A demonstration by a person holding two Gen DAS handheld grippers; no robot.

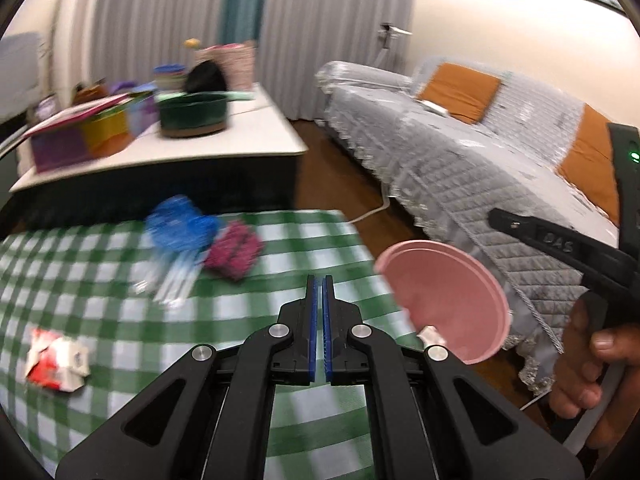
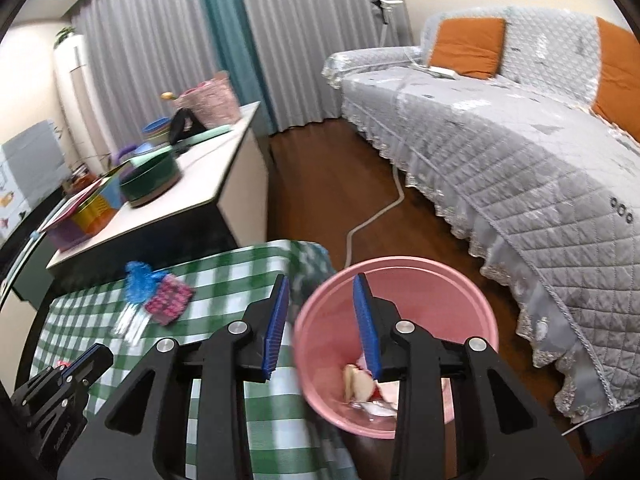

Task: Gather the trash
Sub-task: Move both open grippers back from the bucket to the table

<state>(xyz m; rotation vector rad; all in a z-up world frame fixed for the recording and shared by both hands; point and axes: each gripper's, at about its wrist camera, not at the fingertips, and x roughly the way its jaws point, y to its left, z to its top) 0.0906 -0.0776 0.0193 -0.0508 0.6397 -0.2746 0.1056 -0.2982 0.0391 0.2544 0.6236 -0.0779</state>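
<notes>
Right in front of my left gripper (image 1: 320, 280) the two blue pads are sitting together with nothing between them, hanging over the green checked table (image 1: 100, 248). Ahead and to its left I am seeing a crumpled red and white wrapper (image 1: 54, 360). Farther ahead are lying a blue plastic thing (image 1: 180, 224) and a pink packet (image 1: 236, 250). That is the trash I am looking to pick up.

My right gripper (image 2: 322, 312) is standing apart with nothing clamped. It is hanging over the pink bin (image 2: 476, 320), which is sitting off the table edge, to the right of my left gripper.

I am thinking the right gripper could bump the bin rim and tip it, since one finger is reaching inside.

Only the right view is showing scraps (image 2: 360, 384) at the bin's bottom. Only the left view is showing the wrapper and the hand (image 1: 588, 368) holding the other tool.
</notes>
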